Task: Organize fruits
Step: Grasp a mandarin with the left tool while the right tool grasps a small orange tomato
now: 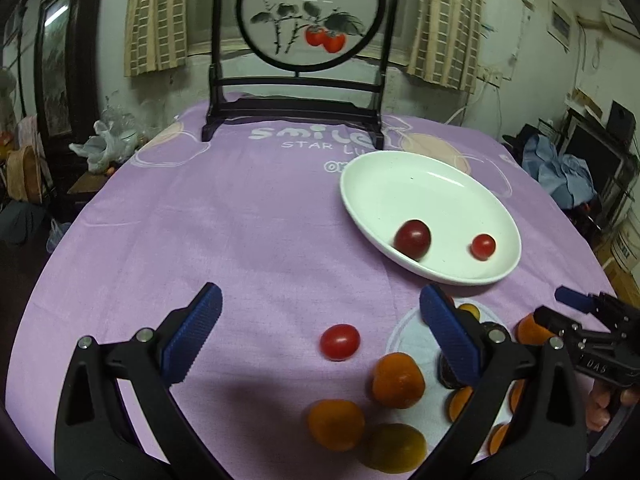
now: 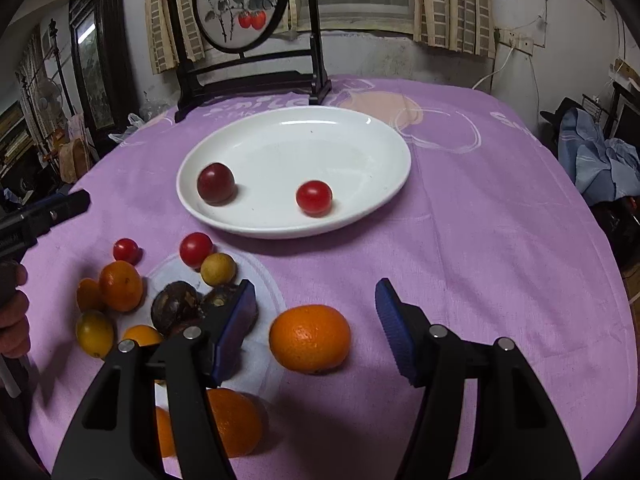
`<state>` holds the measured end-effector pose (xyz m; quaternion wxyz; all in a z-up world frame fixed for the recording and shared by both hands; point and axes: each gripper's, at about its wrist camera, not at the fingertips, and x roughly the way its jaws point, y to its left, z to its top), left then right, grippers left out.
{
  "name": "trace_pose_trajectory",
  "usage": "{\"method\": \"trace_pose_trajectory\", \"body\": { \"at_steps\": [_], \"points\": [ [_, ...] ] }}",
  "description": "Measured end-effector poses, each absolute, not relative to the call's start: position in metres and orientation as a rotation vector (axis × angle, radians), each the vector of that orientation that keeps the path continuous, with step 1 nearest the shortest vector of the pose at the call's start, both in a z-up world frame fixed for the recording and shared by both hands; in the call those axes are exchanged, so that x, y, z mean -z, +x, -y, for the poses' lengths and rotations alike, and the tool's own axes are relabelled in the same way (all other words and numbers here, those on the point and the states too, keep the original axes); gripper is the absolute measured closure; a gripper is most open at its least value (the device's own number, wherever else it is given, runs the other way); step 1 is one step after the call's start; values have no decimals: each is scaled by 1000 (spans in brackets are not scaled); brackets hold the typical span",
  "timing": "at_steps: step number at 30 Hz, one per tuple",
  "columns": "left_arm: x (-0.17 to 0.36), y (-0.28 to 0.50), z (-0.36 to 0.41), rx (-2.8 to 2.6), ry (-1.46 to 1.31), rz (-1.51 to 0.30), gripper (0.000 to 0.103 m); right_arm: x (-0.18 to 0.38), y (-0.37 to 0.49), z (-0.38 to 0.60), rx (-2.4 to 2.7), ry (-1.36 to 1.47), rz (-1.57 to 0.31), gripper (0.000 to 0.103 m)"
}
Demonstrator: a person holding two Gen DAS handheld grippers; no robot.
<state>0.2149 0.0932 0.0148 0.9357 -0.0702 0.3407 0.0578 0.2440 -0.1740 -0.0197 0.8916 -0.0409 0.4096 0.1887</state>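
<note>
Fruit lies mostly loose on the purple cloth (image 2: 460, 208), while a dark plum (image 2: 216, 183) and a cherry tomato (image 2: 314, 198) already sit in the white plate (image 2: 380, 152). Left gripper (image 1: 320, 336) gapes fully, empty, over another tomato (image 1: 340, 342). Right gripper (image 2: 316, 328) stands half-open, empty, straddling an orange (image 2: 310, 339) (round, so likely to roll). Closing off-centre could squirt either fruit toward the table edge.

Purple tablecloth (image 1: 240, 208), painted round screen (image 1: 310, 16)
</note>
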Motion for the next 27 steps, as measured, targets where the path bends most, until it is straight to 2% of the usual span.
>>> {"method": "trace_pose_trajectory", "body": {
  "at_steps": [11, 14, 15, 21, 24, 27],
  "points": [
    [-11, 202, -111, -128, -178, -702, 2, 37, 244, 174, -465, -52, -975, 42],
    [-6, 195, -117, -95, -189, -717, 2, 41, 243, 170, -515, -37, -1009, 50],
    [-4, 193, -118, -76, -193, -730, 2, 41, 242, 169, -532, -33, -1013, 57],
    [14, 176, -122, 100, -228, -808, 3, 39, 241, 176, -516, 12, -1008, 59],
    [21, 179, -123, 143, -260, -851, 15, 39, 240, 177, -491, 4, -1001, 59],
    [32, 186, -118, 187, -283, -912, 32, 39, 240, 176, -486, -5, -1003, 59]
  ]
}}
